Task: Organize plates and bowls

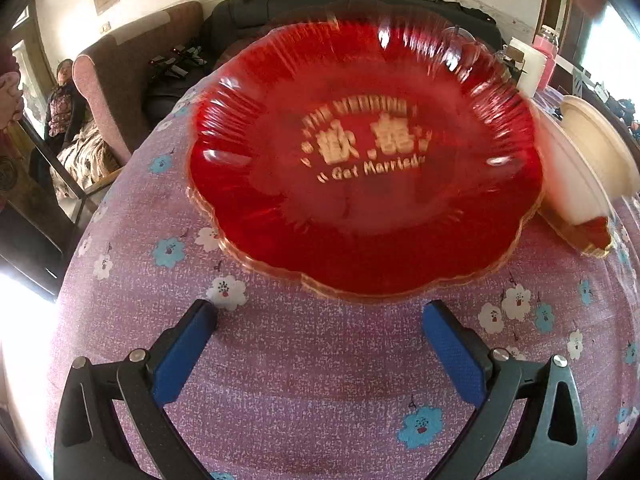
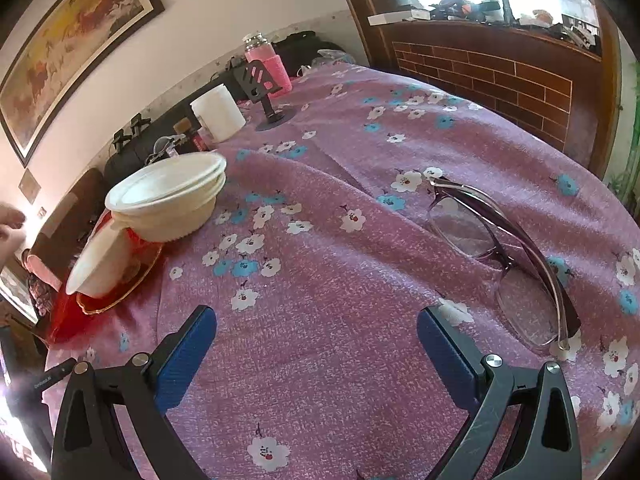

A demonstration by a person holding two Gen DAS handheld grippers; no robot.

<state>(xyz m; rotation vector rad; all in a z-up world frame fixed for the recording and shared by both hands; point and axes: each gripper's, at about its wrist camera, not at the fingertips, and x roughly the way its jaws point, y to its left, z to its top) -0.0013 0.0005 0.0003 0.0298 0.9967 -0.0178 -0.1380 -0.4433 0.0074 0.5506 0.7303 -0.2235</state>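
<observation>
A big red see-through plate (image 1: 360, 168) with gold lettering and a scalloped rim lies on the purple flowered tablecloth (image 1: 300, 380), just ahead of my open, empty left gripper (image 1: 320, 316). To its right a white bowl (image 1: 576, 184) leans tilted on a second red plate (image 1: 588, 236), with a cream bowl (image 1: 600, 144) behind it. In the right wrist view the cream stacked bowls (image 2: 172, 196), the tilted white bowl (image 2: 100, 264) and the red plate (image 2: 120, 284) sit at the far left. My right gripper (image 2: 316, 324) is open and empty over bare cloth (image 2: 320, 360).
Purple-framed glasses (image 2: 508, 256) lie on the cloth right of my right gripper. A white cup (image 2: 218, 112), a black phone stand (image 2: 264, 88) and a pink bottle (image 2: 268, 64) stand at the table's far side. A sofa (image 1: 132, 80) and a seated person (image 1: 60, 100) are beyond the table's left edge.
</observation>
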